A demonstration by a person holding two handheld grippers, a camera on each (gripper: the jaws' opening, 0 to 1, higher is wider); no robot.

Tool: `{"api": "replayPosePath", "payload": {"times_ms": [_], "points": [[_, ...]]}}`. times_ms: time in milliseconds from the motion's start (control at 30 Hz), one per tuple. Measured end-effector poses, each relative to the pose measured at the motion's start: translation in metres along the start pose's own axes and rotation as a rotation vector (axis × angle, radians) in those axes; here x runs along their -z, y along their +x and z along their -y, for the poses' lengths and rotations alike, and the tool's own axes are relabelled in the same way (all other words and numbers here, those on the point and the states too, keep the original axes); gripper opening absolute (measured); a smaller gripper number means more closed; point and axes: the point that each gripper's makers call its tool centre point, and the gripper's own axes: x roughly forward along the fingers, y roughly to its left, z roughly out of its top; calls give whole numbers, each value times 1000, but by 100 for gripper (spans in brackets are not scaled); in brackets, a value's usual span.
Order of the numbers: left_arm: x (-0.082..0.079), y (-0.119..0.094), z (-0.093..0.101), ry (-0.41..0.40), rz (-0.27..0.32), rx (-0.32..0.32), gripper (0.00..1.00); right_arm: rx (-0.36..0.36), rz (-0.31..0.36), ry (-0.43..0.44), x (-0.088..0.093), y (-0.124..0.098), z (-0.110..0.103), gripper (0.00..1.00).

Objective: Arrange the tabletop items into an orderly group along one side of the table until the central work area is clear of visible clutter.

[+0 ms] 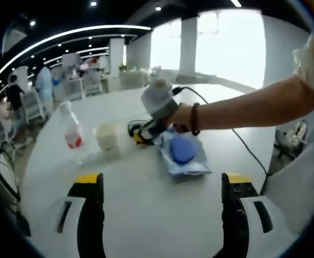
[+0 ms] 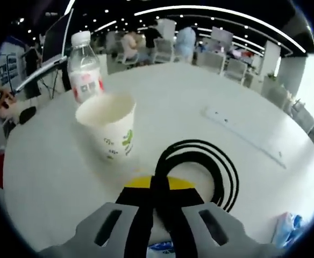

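In the right gripper view, the right gripper (image 2: pixel 158 200) has its jaws pressed together on the near end of a coiled black cable (image 2: pixel 200 166), whose loops lie just ahead and slightly right on the white tabletop (image 2: pixel 200 91). A paper cup (image 2: pixel 109 130) stands ahead-left of the jaws, a water bottle (image 2: pixel 85 67) behind it. In the left gripper view, the left gripper (image 1: pixel 162 188) holds its jaws wide and empty, well short of the blue packet (image 1: pixel 183 151).

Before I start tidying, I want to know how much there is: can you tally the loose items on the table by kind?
Water bottle: 1
Paper cup: 1
Coiled black cable: 1
Blue pack in clear wrap: 1
White power strip: 1
Total: 5
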Motion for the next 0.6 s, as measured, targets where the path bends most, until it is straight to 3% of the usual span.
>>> {"api": "replayPosePath", "payload": {"times_ms": [233, 300, 400, 600], "points": [[-4, -1, -2, 5, 16, -13, 87, 27, 120, -15, -33, -18, 8, 5], [-4, 0, -1, 12, 15, -13, 87, 30, 133, -20, -38, -22, 7, 5], [-4, 0, 0, 29, 10, -20, 88, 73, 125, -109, -41, -29, 13, 5], [-3, 0, -1, 34, 6, -26, 87, 69, 166, -95, -53, -47, 12, 5]]}}
